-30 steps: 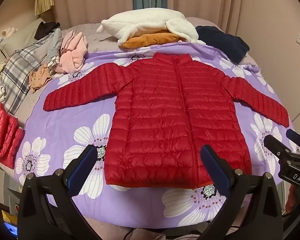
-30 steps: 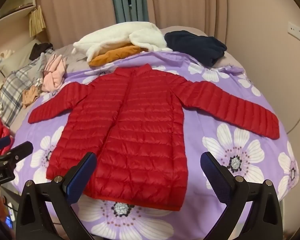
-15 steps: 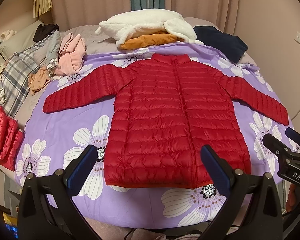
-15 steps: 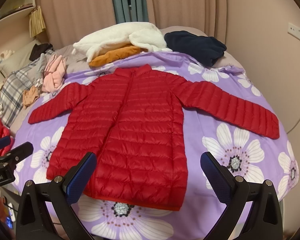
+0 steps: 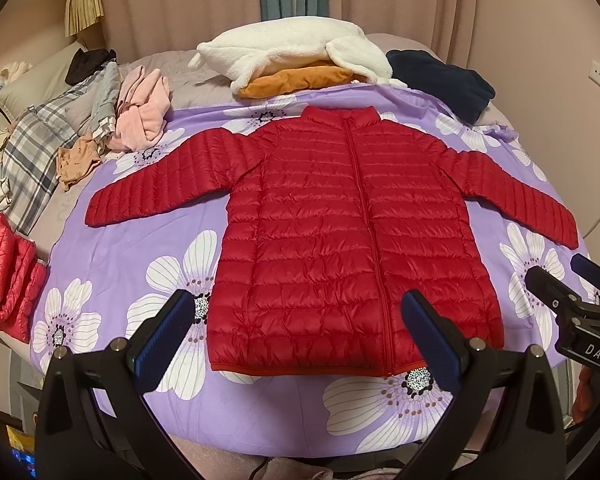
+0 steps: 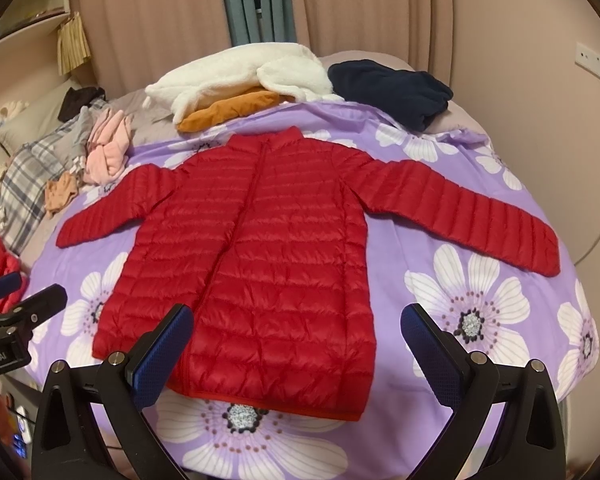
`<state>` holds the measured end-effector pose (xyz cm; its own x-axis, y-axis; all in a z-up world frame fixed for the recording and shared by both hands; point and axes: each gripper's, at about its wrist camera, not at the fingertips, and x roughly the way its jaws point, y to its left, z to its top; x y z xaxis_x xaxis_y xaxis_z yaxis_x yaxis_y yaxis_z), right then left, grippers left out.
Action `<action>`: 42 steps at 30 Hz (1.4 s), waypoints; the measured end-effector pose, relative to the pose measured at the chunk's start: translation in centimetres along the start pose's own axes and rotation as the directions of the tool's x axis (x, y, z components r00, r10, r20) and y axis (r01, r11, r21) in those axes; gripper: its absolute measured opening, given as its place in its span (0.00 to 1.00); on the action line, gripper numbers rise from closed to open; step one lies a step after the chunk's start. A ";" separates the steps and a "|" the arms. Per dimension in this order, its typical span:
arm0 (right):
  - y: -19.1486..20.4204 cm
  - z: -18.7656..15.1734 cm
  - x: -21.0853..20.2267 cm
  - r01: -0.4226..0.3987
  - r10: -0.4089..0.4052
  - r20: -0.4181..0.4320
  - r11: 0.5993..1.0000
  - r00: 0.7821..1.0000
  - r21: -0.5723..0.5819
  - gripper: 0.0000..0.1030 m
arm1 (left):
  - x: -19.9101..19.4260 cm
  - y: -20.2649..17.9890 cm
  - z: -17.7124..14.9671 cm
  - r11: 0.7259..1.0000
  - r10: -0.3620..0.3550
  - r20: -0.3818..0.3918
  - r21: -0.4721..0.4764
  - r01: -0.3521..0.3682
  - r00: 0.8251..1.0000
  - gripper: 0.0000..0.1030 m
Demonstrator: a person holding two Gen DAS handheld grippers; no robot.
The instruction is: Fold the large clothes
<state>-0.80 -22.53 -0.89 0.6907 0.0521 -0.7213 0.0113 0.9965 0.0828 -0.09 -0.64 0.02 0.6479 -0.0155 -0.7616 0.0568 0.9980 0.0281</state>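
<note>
"DAS" in white letters on the right gripper [image 5: 580, 292] body, seen at right edge of left wrist view. "Robot.AI", start cut off, on the left gripper [image 6: 16, 300] body, left edge of right wrist view.

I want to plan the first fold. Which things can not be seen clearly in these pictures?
- Jacket hem: the left gripper fingers cover parts in the left view; the right gripper covers a corner in the right view.
- Jacket's underside: hidden in both views.
- Second red garment: cut by the left view's edge.
</note>
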 end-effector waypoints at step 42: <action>-5.7 -0.9 2.4 -0.241 0.236 0.049 0.937 0.970 0.251 0.99 | 6.6 3.9 -0.8 0.951 -0.212 -0.103 -0.251 0.181 0.972 1.00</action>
<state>0.14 -28.03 -3.72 0.7086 0.2829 -0.6464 0.0254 0.9053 0.4241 3.78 3.23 -5.41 0.5397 -0.2198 -0.8127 -0.0193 0.9618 -0.2730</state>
